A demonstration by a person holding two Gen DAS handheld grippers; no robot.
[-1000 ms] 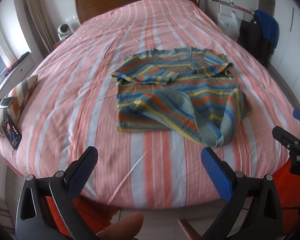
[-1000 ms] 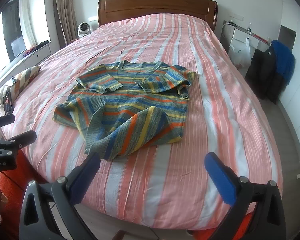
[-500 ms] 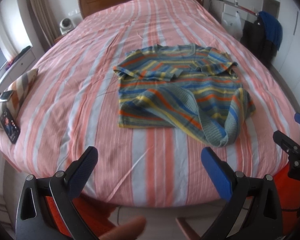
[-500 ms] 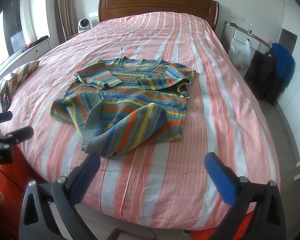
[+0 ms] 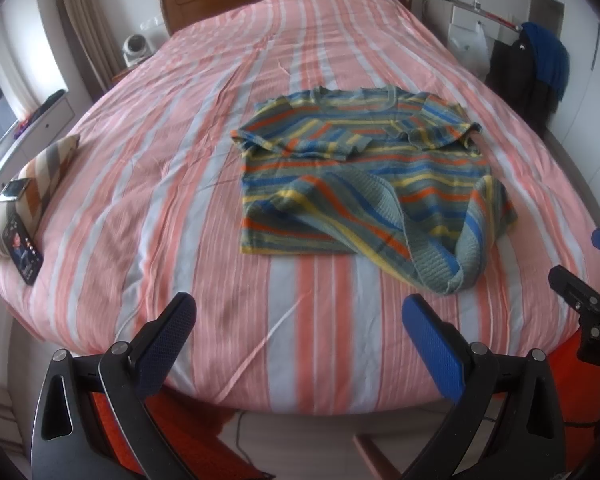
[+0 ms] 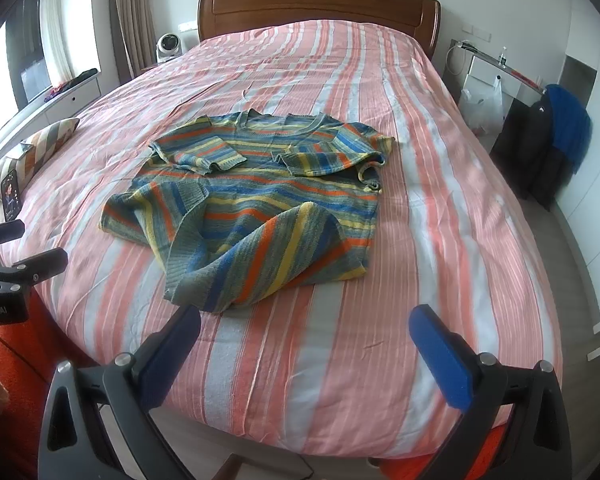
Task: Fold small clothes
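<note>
A small knit sweater [image 5: 364, 184] with blue, orange, yellow and grey stripes lies on the pink-striped bed [image 5: 180, 184]. Both sleeves are folded in over the chest, and one lower corner is flipped up and bunched toward the foot of the bed. It also shows in the right wrist view [image 6: 260, 208]. My left gripper [image 5: 300, 332] is open and empty, above the bed's foot edge, short of the sweater. My right gripper [image 6: 304, 340] is open and empty, also at the foot edge, just short of the bunched hem.
A striped cushion [image 5: 40, 172] and a phone [image 5: 22, 248] lie at the bed's left edge. A wooden headboard [image 6: 316, 4] stands at the far end. A chair with dark and blue clothes [image 6: 548, 140] stands to the right. The other gripper shows at each view's side edge.
Both grippers have moved forward and a little higher over the foot of the bed. The sweater has not moved, and both grippers stay open.
</note>
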